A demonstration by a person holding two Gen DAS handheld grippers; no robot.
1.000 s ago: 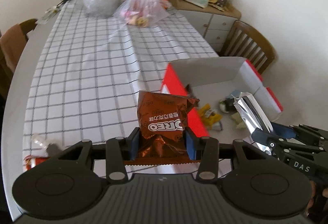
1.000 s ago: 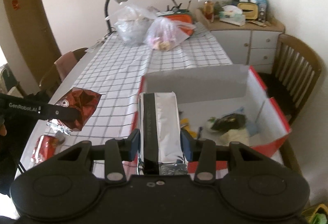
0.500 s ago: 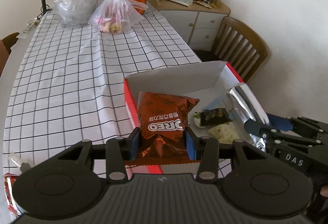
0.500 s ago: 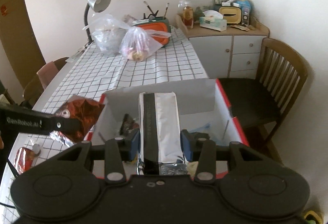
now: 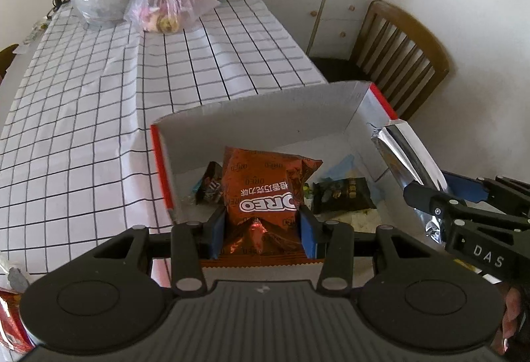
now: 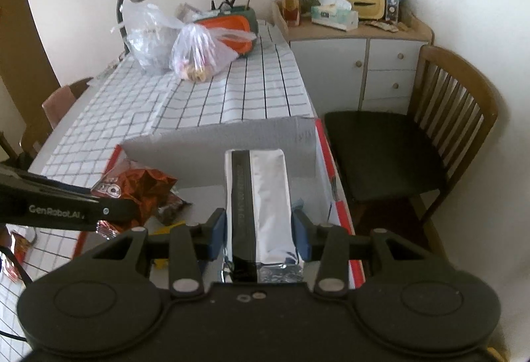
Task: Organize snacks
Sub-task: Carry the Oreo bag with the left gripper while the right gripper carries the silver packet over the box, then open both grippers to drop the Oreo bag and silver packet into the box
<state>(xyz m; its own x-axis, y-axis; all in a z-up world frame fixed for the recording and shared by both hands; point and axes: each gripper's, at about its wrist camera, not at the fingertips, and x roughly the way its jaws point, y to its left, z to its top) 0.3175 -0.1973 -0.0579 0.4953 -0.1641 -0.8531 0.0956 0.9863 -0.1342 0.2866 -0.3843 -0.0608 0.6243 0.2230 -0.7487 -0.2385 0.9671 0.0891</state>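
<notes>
A: Oreo packet is sitting clamped in the left gripper, lower centre of the left view, hanging over the red-edged box; crinkly foil, light, soft, likely slippery; the grip is taking it low on the body.

B: Silver foil pouch is being pinched by the right gripper, centre of the right view, over the box's right half; stiffer, puffed, probably light too; sides are the place to hold.

A: Box is already holding small dark packets; checked tablecloth is filling upper left; wooden chair is standing at right.
</notes>
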